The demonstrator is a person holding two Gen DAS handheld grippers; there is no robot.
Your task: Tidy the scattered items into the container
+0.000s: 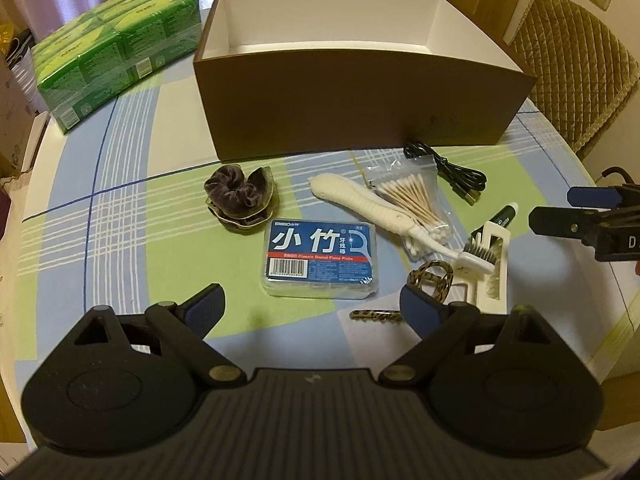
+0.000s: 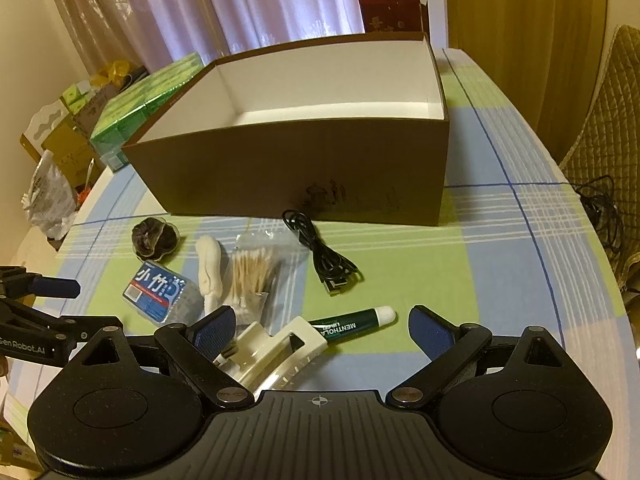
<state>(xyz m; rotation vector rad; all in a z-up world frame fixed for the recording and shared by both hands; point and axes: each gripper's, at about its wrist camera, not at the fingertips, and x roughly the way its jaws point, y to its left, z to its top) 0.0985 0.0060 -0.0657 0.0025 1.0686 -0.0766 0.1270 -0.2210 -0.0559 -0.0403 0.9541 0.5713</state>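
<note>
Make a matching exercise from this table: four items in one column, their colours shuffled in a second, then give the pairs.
Items:
1. dental floss pick box
2. hair scrunchie
3. USB cable
4. lip balm tube

Colours:
A. black
B. dark green with a white cap
C. blue label with white characters
D. dark brownish-purple

Pairs: 1-C, 2-D, 3-A, 4-B

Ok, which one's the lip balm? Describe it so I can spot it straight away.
Start at the brown box on the checked tablecloth; the scattered items lie in front of it. The lip balm is at the right end of that cluster, just below the black cable, beside the white clip. It is the only dark green tube, white-capped, with white lettering.
</note>
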